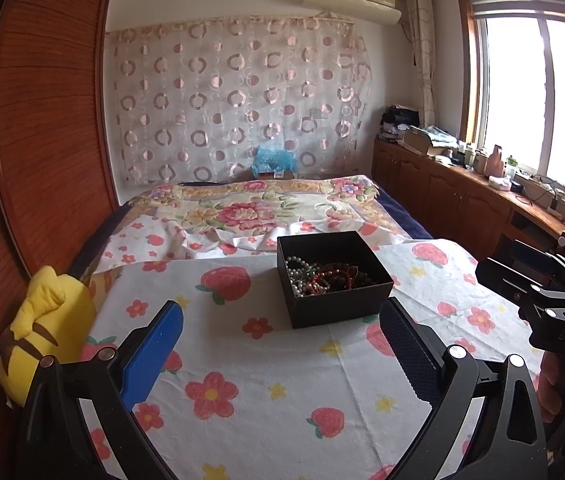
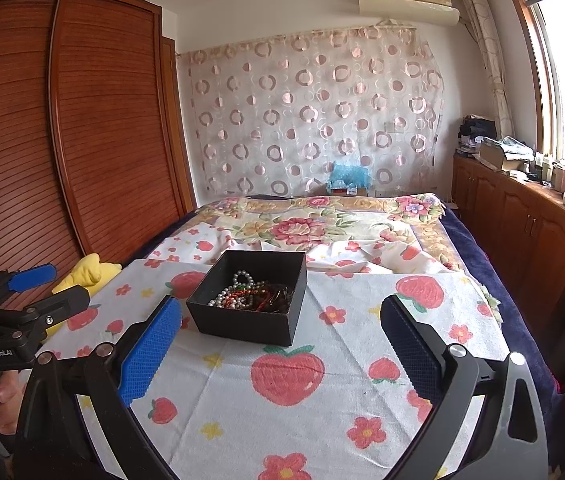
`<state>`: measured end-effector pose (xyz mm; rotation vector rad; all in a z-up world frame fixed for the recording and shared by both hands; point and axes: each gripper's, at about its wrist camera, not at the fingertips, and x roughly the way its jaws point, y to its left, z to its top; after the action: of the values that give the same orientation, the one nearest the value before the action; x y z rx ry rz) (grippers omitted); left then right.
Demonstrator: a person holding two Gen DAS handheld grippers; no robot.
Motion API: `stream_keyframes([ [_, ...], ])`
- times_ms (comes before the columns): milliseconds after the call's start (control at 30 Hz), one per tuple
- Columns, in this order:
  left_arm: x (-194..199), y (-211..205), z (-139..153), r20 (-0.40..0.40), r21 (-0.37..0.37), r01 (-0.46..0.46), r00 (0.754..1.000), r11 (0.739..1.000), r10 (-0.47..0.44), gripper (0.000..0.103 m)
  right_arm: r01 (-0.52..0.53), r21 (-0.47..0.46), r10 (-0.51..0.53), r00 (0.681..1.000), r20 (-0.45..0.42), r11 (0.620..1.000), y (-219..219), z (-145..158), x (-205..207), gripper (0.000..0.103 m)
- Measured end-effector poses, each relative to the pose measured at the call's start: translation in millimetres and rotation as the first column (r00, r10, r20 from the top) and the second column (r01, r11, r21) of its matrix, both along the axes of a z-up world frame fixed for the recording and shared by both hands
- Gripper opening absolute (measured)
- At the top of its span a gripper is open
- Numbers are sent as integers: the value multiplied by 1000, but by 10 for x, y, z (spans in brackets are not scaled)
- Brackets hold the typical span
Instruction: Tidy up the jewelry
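While both grippers, the left gripper (image 1: 280,350) and right gripper (image 2: 280,346), hovered wide open and empty, the tangled pearl and red bead strands (image 1: 322,276) all lay heaped inside the square black cardboard box (image 1: 338,308), which fitted gathering finished or sorting ahead.

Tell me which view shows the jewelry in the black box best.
The left wrist view: the black box opens toward it, showing jewelry across the floor. In the right wrist view the near wall hides part of the tangle.

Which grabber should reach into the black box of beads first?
Probably the right gripper: the black box sits just beyond its open jaws, with the pearl beads on its near side. The left gripper, also open, looks about as close.
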<state>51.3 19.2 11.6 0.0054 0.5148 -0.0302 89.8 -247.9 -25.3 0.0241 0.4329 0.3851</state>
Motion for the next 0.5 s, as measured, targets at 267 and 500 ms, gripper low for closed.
stream_keyframes([
  [267,4,-36,-16,-3,-1,2,1000,1000,-2,95,-1,-2,1,1000,0,1000,-3,0,-7,100],
  [500,-8,-33,-10,-1,-3,2,1000,1000,-2,95,0,-2,0,1000,-1,1000,7,-12,2,100],
])
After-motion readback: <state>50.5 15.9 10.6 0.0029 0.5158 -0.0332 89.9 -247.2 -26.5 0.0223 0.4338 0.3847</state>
